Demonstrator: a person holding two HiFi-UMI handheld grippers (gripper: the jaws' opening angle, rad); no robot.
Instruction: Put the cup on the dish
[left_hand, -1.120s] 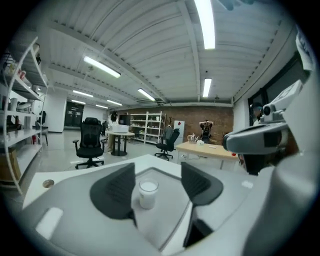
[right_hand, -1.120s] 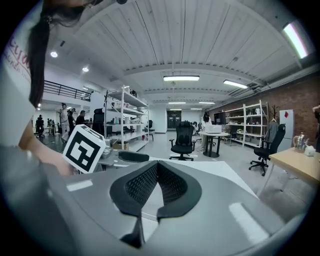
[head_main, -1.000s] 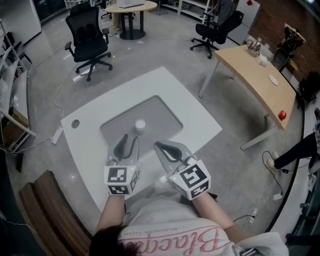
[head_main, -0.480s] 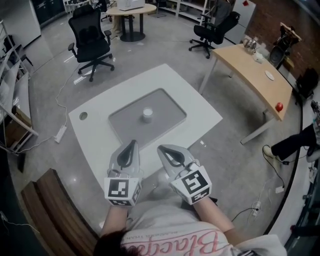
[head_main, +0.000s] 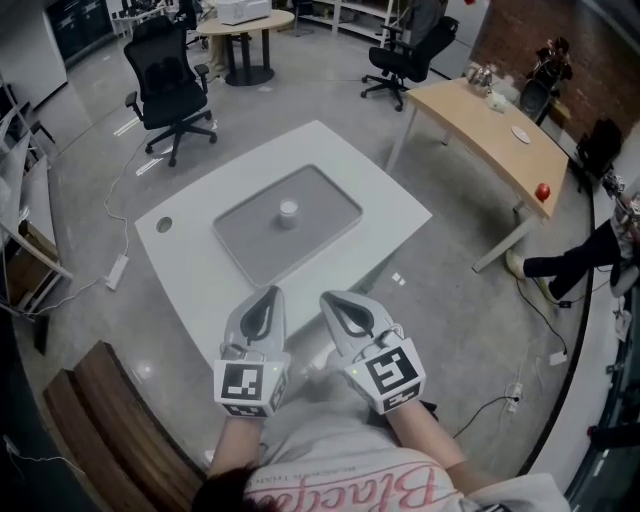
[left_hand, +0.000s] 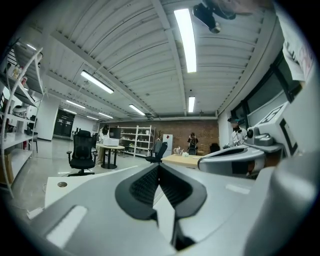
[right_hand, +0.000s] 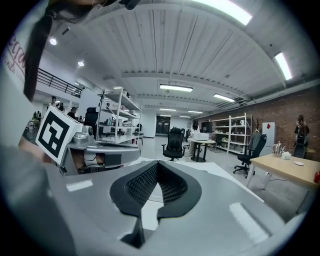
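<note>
A small white cup (head_main: 288, 211) stands upright in the middle of the grey mat (head_main: 330, 205) on the white table (head_main: 215, 285). It looks to sit on a small pale dish, too small to make out. My left gripper (head_main: 268, 294) and right gripper (head_main: 332, 299) hang side by side at the table's near edge, well short of the cup. Both are shut with nothing between the jaws. The left gripper view shows its tips (left_hand: 159, 166) met; the right gripper view shows the same (right_hand: 157, 163).
Black office chairs (head_main: 160, 80) and a round table (head_main: 245, 25) stand beyond the white table. A wooden desk (head_main: 490, 125) with a red object (head_main: 542, 191) is at the right. A brown bench (head_main: 90, 420) lies at the lower left. A person's leg (head_main: 570, 265) shows at the right edge.
Both grippers have drawn back from over the mat to the table's near edge. The left jaws, slightly apart a second ago, have shut. The cup stays on the mat.
</note>
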